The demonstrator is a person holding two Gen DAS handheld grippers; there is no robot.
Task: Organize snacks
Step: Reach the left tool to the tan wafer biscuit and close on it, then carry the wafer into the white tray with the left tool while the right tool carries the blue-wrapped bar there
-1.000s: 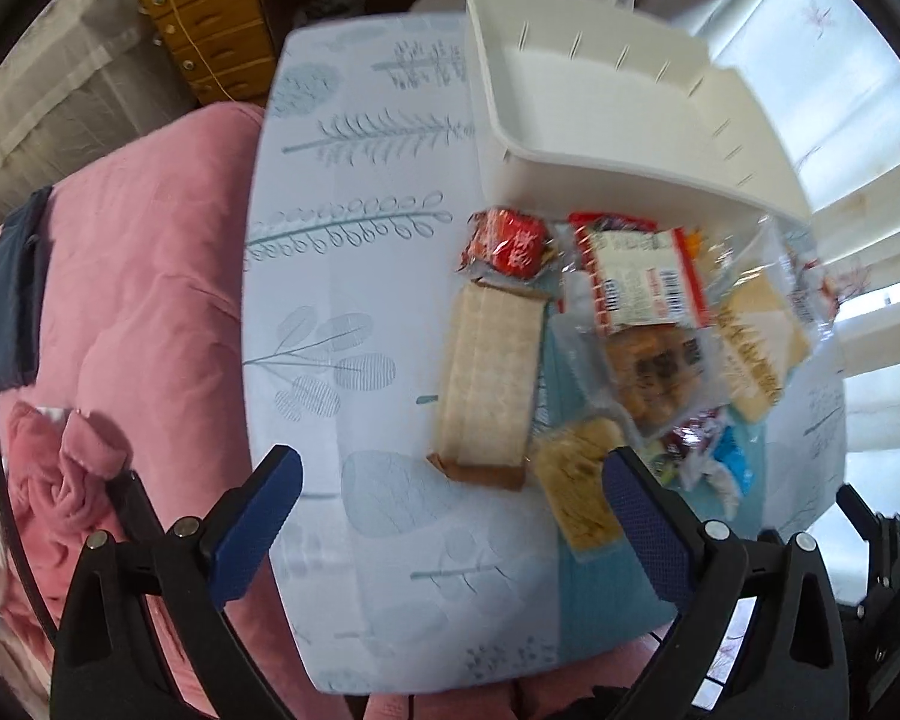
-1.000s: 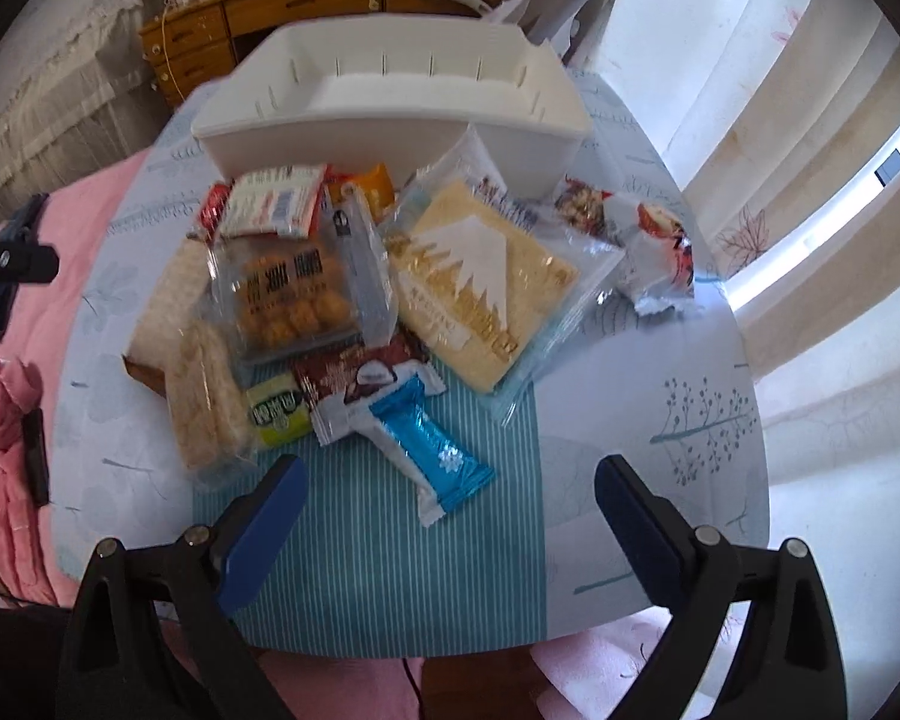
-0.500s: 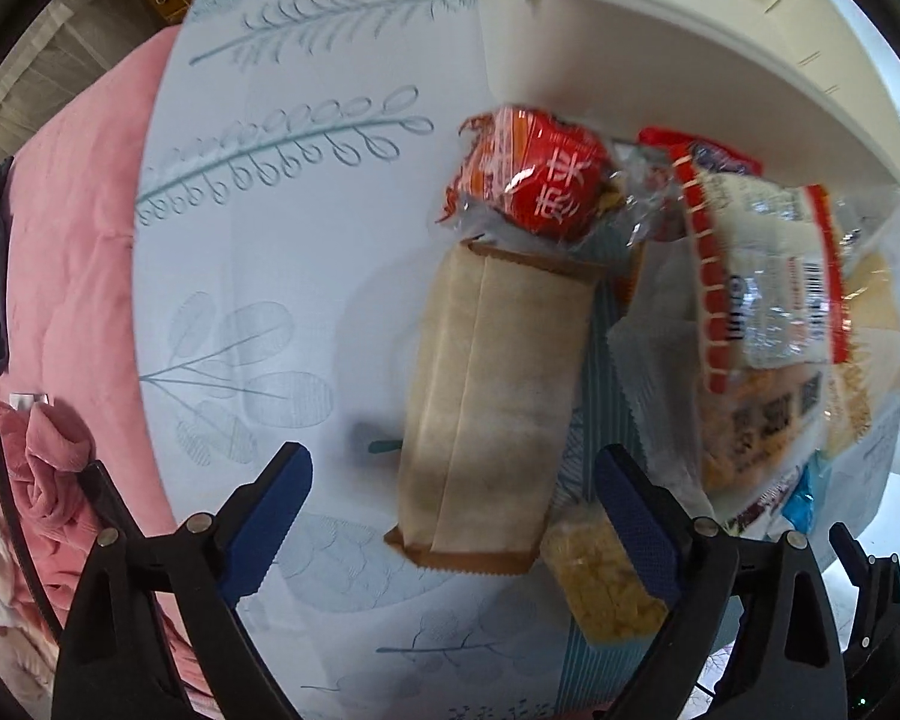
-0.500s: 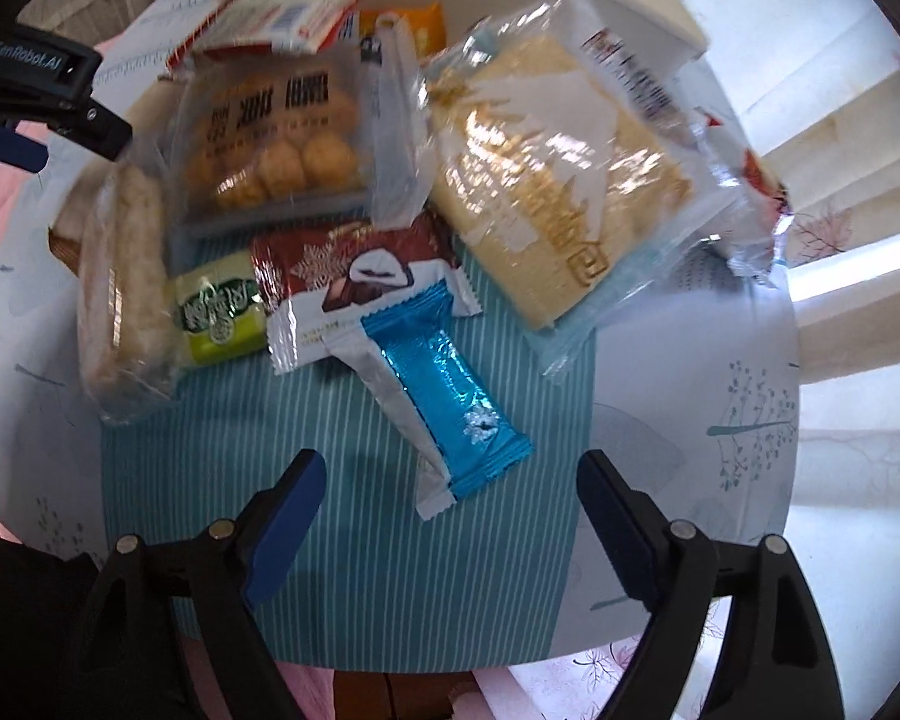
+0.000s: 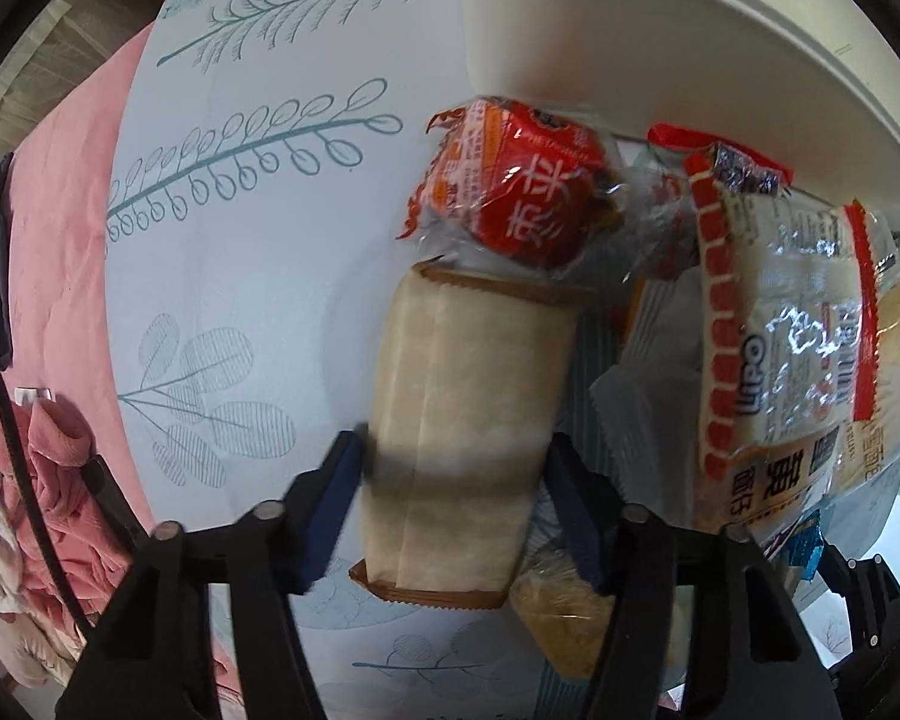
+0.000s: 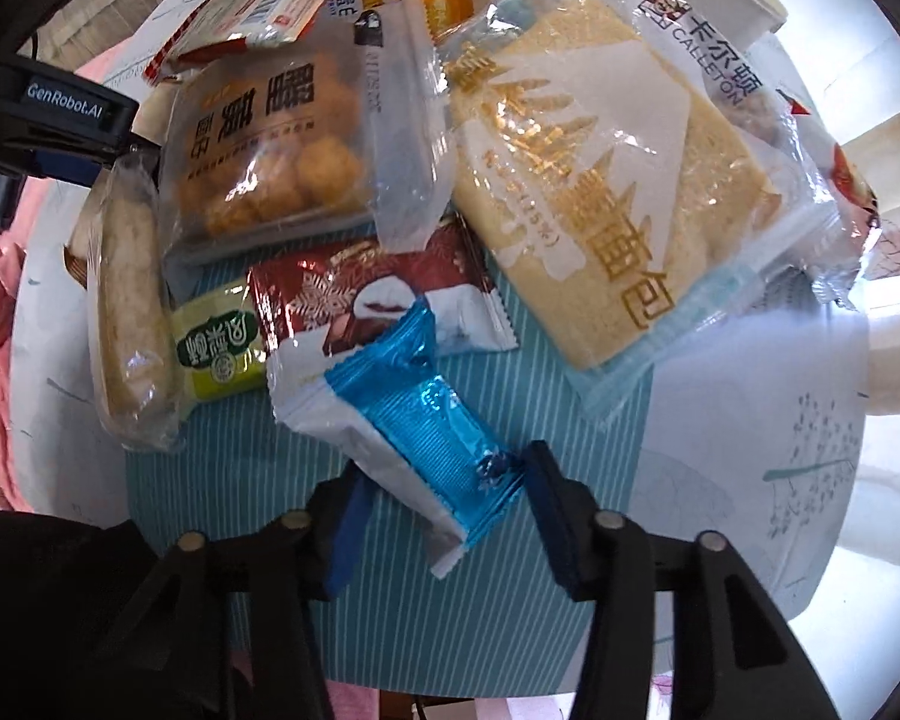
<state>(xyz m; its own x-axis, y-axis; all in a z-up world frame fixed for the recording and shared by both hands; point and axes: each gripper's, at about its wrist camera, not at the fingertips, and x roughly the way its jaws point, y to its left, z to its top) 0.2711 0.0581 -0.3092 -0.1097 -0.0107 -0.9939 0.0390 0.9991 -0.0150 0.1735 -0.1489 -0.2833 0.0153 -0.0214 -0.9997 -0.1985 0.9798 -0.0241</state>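
Lying lengthwise on the leaf-printed white tablecloth (image 5: 258, 252), a long beige paper-wrapped snack bar with brown crimped ends (image 5: 468, 420) was framed by the left gripper (image 5: 453, 480). Its blue-padded jaws had just been closing, and both pads were seen at the bar's sides, apparently touching it (motion blur hid the left contact). Just beyond the bar's far end, a red foil snack packet (image 5: 522, 192) was found against the wall of a white plastic bin (image 5: 630, 30).

A shiny blue foil snack packet (image 6: 432, 420), resting partly on a white wrapper (image 6: 354, 444) on the teal striped mat (image 6: 450, 600), was straddled by the right gripper (image 6: 444, 492). Its jaws had likewise been closing; the right pad was met by the packet's corner, while the left pad seemed just clear.
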